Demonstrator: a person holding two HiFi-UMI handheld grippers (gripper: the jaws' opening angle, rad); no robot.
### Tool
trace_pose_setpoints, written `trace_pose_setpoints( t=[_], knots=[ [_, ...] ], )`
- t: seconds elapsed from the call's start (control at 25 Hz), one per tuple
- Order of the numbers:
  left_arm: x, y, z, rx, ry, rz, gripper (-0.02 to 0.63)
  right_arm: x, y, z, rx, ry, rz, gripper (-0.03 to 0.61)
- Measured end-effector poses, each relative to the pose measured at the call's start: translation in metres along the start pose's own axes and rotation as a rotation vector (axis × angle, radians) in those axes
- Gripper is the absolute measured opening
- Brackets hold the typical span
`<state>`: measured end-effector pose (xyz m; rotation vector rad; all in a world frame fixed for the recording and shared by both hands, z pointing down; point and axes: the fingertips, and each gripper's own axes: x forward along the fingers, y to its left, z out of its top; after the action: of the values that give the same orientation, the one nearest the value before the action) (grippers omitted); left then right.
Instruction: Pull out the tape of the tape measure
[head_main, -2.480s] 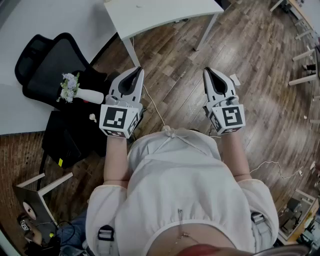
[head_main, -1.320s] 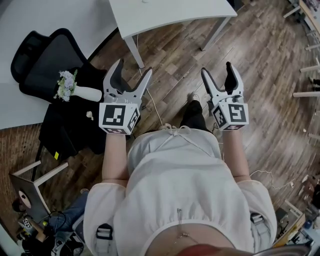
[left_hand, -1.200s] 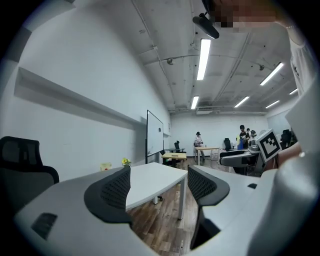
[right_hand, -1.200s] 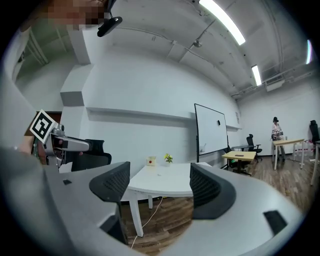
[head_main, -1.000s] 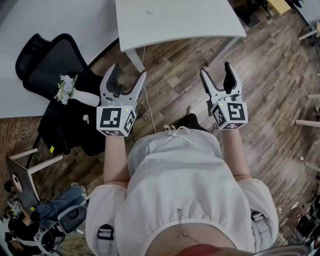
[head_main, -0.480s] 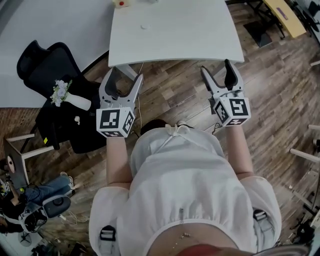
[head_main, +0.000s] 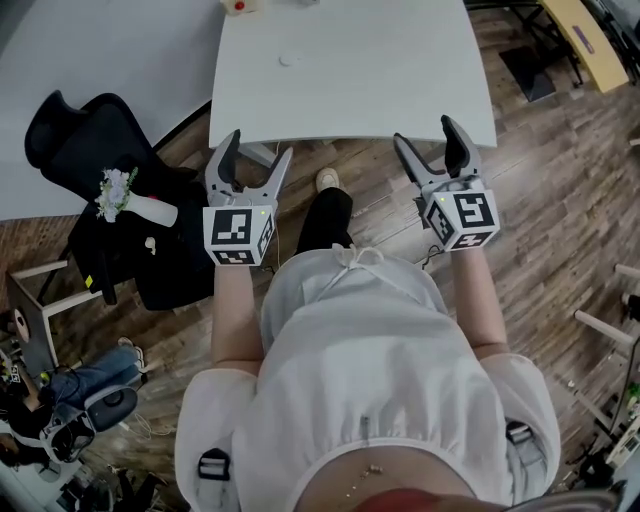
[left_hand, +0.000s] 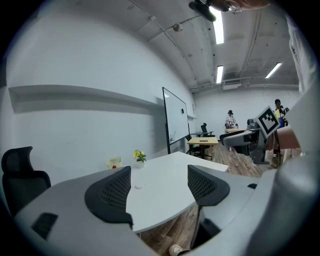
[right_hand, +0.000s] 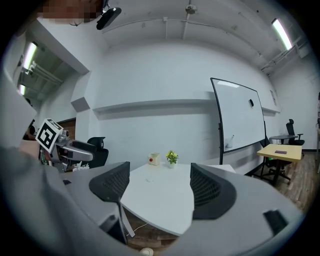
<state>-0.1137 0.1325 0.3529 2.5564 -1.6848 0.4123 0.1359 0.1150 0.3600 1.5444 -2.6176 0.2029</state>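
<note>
My left gripper (head_main: 258, 148) and right gripper (head_main: 423, 132) gape wide, nothing between their dimpled black pads (left_hand: 112, 192); just ahead, a smooth white table (head_main: 400, 70) over plank floor; at its far edge a cream box (right_hand: 153, 158), red-spotted, perhaps the tape measure, I cannot tell; only the gripper views show the whiteboard (right_hand: 239, 112).

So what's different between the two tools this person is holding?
Position: the left tool is at the white table's front edge near its left corner, close to the black chair. The right tool is near the table's right corner. Markings: the left tool's cube carries a different square pattern from the right tool's. Shared: both are grey, both have jaws apart with nothing between them, and both point at the table.
</note>
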Motion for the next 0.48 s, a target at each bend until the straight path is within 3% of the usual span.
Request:
trace_pose_setpoints(
  t=[0.28,0.48],
  knots=[
    [0.093,0.057,-0.020,-0.022,0.043,-0.070,0.354,0.099,-0.016,-0.007,-0.018,0.071,0.005,0.374],
    [0.165,0.084,-0.042,0.009,0.145,-0.164,0.354,0.173,-0.030,-0.008,-0.010,0.129,0.024,0.373]
  ],
)
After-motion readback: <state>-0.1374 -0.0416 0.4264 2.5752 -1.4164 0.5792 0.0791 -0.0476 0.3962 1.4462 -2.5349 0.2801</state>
